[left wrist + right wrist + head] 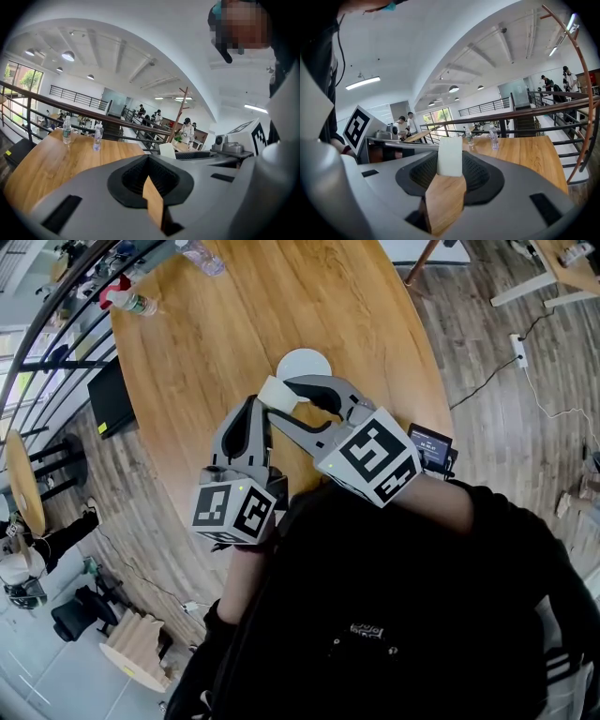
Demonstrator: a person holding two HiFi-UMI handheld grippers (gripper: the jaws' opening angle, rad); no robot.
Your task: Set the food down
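My right gripper (284, 401) is shut on a pale cream block of food (275, 392), held just above the round wooden table (244, 315). In the right gripper view the block (450, 156) stands upright between the jaws of the gripper (450, 174). A small white plate (307, 361) lies on the table just beyond the food. My left gripper (250, 413) is beside the right one, on its left; its jaws look shut with nothing between them (150, 174). From the left gripper view the food (167, 150) shows off to the right.
Two water bottles (202, 257) (131, 302) stand at the table's far edge. A small dark device with a screen (429, 446) lies at the near right edge. A black railing (70, 110) runs behind the table, and people stand far off.
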